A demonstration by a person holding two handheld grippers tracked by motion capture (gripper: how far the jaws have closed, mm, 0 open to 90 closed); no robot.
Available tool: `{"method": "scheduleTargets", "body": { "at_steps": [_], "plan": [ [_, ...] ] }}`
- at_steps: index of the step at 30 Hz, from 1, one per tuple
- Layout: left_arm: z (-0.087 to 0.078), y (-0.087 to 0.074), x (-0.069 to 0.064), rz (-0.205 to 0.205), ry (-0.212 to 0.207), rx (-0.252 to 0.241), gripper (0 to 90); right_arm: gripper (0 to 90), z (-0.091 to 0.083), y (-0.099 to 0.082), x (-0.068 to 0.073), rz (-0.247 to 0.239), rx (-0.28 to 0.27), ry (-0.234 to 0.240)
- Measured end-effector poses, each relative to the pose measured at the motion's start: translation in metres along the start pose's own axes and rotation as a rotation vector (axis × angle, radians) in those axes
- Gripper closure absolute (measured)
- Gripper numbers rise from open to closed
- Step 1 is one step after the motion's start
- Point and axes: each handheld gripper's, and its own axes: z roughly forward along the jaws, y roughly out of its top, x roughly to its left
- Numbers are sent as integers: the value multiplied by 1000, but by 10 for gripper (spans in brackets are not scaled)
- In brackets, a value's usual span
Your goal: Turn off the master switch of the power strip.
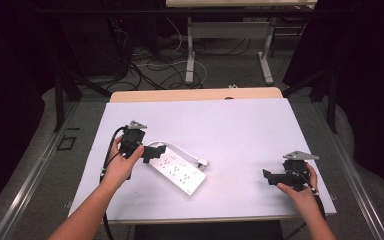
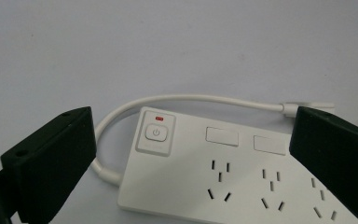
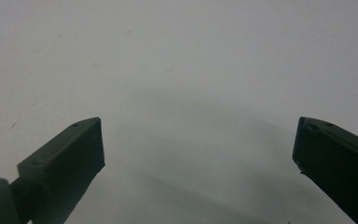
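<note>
A white power strip (image 1: 176,170) lies flat at about 8 o'clock from the middle of the white table (image 1: 240,130), its short cord (image 2: 191,99) looping round the switch end. The left gripper (image 1: 152,152) hovers at that end, jaws wide; the right gripper (image 1: 272,177), at 4 o'clock, is spread wide over bare table. The strip looks rigid, light and smooth, probably slippery, so grip across its narrow width, not the limp cord.
</note>
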Motion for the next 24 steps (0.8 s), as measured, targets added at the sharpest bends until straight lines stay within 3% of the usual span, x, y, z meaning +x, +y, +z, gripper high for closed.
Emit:
{"method": "scheduleTargets", "body": {
  "at_steps": [13, 19, 24],
  "plan": [
    [-22, -13, 13, -68, 3, -46, 4, 17, 0, 0, 0, 3, -2, -2],
    [-33, -22, 21, -110, -7, -89, 4, 17, -1, 0, 0, 3, -2, 0],
    [-38, -31, 24, -125, 9, -116, 4, 17, -1, 0, 0, 1, -2, 0]
  ]
}}
